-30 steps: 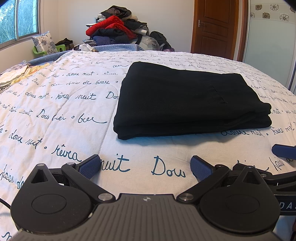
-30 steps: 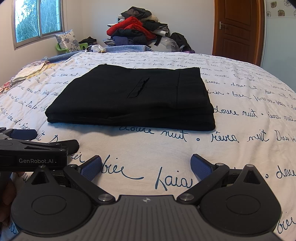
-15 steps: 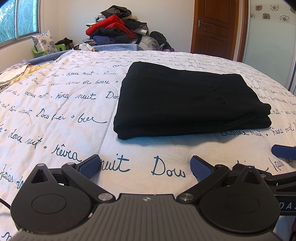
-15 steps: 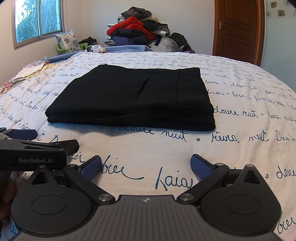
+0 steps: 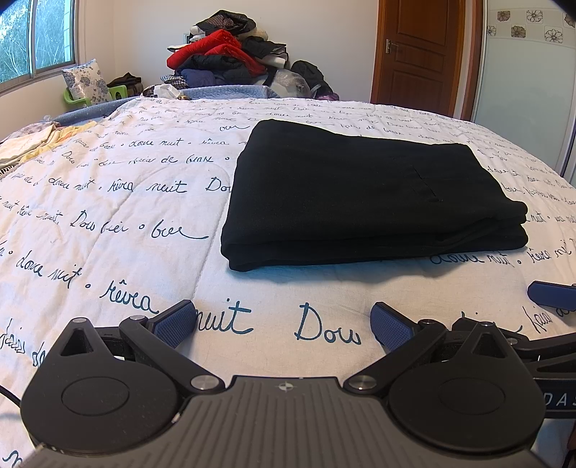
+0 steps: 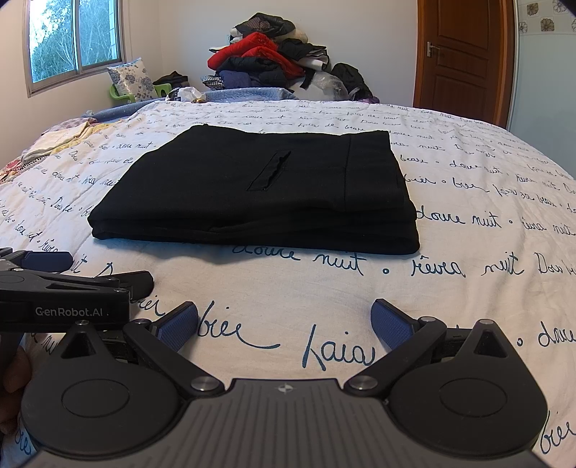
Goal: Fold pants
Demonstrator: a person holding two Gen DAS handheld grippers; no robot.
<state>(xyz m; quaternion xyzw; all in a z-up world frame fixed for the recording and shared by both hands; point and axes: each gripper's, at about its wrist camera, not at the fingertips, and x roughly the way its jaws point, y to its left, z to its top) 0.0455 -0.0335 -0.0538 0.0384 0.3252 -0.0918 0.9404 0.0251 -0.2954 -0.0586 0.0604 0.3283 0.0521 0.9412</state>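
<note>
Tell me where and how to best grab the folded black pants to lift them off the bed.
Probably grip the folded black pants at the stacked near edge, coming in low from the front, one gripper toward each near corner. The layers end flush there, so the jaws can pinch the whole stack. Both the left gripper and right gripper are open and apart from it.

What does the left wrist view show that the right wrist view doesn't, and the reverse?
Only left wrist: the left gripper, open, from its own camera, and a flower-tiled strip top right. Only right wrist: the right gripper, open, the "GenRobot.AI" label and the pocket slit clearly. Both: the folded black pants untouched on the quilt, the clothes pile, the door.
</note>
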